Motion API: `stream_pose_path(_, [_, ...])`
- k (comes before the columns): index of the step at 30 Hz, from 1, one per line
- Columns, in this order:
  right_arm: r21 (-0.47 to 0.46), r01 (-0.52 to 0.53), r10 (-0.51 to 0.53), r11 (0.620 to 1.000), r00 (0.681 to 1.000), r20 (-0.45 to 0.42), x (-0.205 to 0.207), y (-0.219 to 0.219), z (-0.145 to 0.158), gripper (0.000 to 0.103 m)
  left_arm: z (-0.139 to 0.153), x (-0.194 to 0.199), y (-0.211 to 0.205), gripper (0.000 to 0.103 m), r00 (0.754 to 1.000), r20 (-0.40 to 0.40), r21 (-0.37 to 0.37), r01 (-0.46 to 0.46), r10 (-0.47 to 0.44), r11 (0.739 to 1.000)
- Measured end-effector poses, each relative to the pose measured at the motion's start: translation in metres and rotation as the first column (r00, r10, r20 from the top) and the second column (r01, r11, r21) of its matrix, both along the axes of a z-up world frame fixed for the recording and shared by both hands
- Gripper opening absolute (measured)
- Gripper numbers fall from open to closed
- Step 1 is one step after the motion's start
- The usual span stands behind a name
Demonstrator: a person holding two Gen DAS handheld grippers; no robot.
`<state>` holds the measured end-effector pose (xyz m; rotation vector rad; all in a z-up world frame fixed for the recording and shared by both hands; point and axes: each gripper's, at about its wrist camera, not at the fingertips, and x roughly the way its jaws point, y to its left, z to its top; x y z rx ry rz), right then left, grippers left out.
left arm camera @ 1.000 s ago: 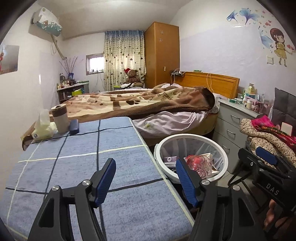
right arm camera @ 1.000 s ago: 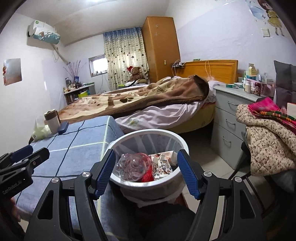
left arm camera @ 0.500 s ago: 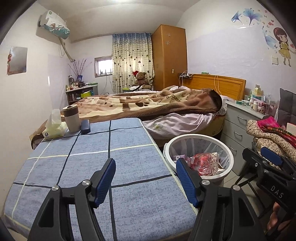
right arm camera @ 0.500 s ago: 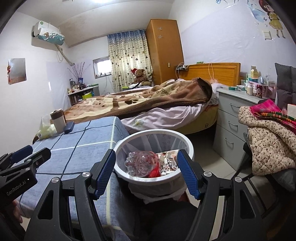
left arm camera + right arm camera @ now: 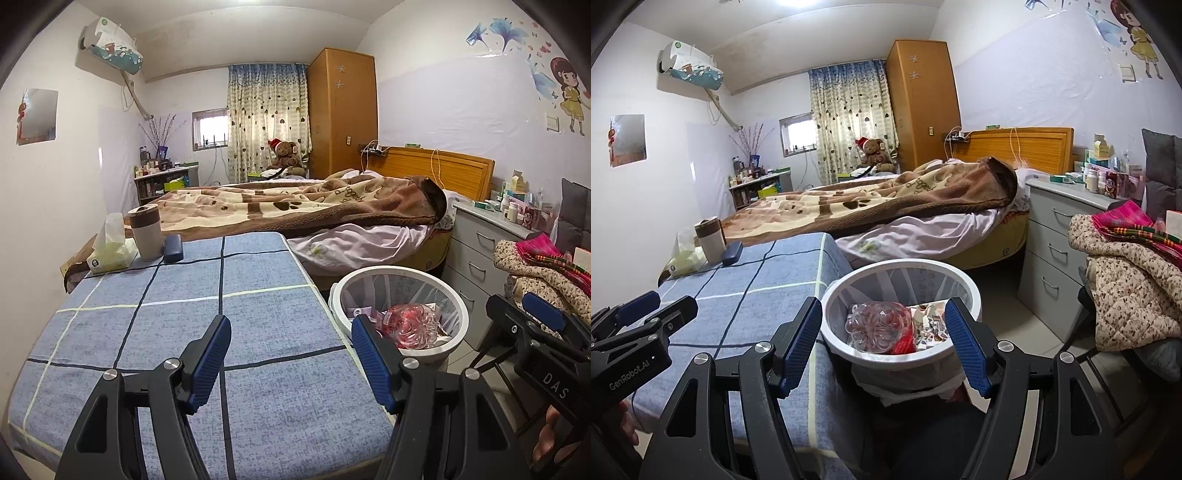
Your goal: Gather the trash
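A white waste bin [image 5: 400, 275] [image 5: 901, 269] with a clear liner stands on the floor beside the table with the blue checked cloth [image 5: 207, 332] [image 5: 757, 295]. In the bin lie a crushed clear plastic bottle with a red label [image 5: 412, 325] [image 5: 882, 326] and some wrappers [image 5: 932, 325]. My left gripper [image 5: 290, 363] hovers open over the cloth's near right part, nothing between its blue pads. Above and just short of the bin, my right gripper [image 5: 884, 345] also stands open and empty. Each gripper shows at the edge of the other's view.
A tissue pack [image 5: 110, 253], a lidded cup [image 5: 147, 232] and a dark case [image 5: 173, 248] sit at the table's far left. Behind it is a bed with a brown blanket [image 5: 314, 206]. A grey drawer unit [image 5: 1056, 243] and a chair piled with clothes [image 5: 1126, 280] stand right.
Both views have tilted slightly up and drawn back a little, so the table and bin sit lower in the frames. The jaws stay as they were; nothing was picked up or dropped.
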<state>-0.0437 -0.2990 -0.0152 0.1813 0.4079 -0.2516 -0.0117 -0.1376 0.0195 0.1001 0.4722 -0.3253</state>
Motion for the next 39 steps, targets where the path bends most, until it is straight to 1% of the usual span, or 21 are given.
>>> stream_pose_path(34, [-0.003, -0.008, 0.008, 1.0, 1.0, 0.003, 0.0004, 0.0052, 0.0014, 0.07, 0.0003, -0.0017, 0.0038, 0.068, 1.0, 0.001, -0.008, -0.006, 0.006, 1.0])
stream_pose_path(39, [-0.004, -0.009, 0.009, 1.0, 1.0, 0.0, 0.0004, 0.0061, 0.0017, 0.07, -0.0001, -0.0007, 0.0066, 0.068, 1.0, -0.01, -0.01, -0.006, 0.006, 1.0])
